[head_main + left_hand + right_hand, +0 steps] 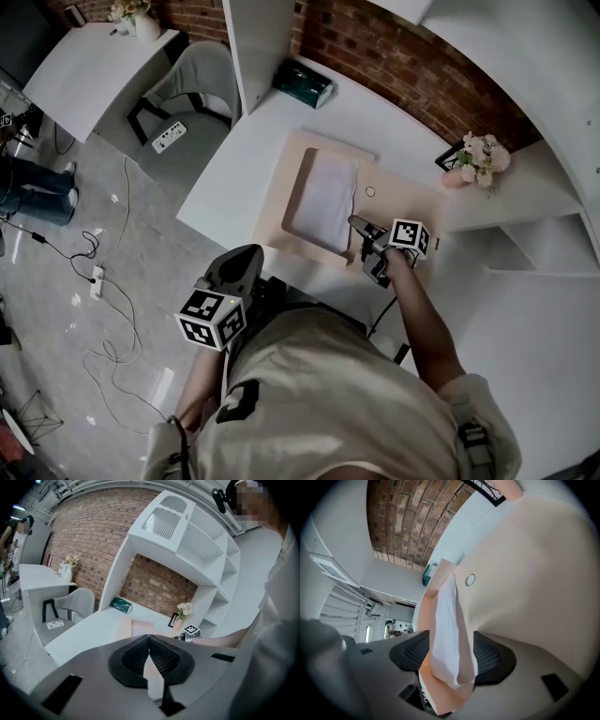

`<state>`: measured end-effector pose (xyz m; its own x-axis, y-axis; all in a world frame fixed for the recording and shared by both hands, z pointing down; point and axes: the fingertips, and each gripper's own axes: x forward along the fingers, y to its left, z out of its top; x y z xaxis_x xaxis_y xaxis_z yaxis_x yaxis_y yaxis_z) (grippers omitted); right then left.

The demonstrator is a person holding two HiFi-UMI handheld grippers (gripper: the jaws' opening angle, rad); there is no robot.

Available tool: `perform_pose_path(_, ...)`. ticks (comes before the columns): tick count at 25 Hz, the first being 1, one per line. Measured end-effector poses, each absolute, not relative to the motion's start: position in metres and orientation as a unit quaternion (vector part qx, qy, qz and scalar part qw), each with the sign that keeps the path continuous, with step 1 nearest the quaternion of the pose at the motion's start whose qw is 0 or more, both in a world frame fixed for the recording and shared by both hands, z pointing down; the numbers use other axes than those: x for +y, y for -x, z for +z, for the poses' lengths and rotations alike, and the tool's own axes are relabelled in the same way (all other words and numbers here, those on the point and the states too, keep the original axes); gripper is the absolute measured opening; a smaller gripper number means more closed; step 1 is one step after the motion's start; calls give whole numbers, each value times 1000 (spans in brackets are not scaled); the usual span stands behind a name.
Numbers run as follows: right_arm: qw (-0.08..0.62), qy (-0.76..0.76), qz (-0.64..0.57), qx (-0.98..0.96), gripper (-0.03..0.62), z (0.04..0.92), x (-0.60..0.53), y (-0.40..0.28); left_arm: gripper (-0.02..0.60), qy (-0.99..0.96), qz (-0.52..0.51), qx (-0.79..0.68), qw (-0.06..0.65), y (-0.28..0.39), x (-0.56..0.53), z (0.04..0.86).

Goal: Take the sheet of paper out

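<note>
A beige envelope (281, 202) lies flat on the white desk (234, 164), and a white sheet of paper (326, 202) rests in its opened face. My right gripper (362, 246) sits at the envelope's near right edge. In the right gripper view this gripper (451, 654) is open, with the near end of the white sheet (445, 630) and a beige envelope corner (446, 699) between its pads (490, 654), which do not press on them. My left gripper (246, 255) hovers by the desk's front edge, apart from the envelope. It (149, 641) is shut with nothing held.
A green box (302, 82) lies at the desk's far end. A flower vase (480, 159) and a small frame stand at the right near white shelves (534, 244). A grey chair (192, 89) with a power strip (169, 137) stands to the left, and cables trail over the floor.
</note>
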<state>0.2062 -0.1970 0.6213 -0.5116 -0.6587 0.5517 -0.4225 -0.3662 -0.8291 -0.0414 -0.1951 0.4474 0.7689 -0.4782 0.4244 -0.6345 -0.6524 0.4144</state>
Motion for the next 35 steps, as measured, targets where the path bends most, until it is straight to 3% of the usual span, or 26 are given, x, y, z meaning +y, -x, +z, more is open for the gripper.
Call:
perform_pose_path(17,104,456,-667,581,285,620,-225,-184,18,-890,136,-317,298,50,-198,459)
perform_pose_path(27,165,432,-652,601,285,607,-249,-178,17,-890,142,-314,300,45,-199,459)
perform_pose_path(35,172,424,-634,623,284,603,-272,-165,18,-888,145,-317,302,47,-200,460)
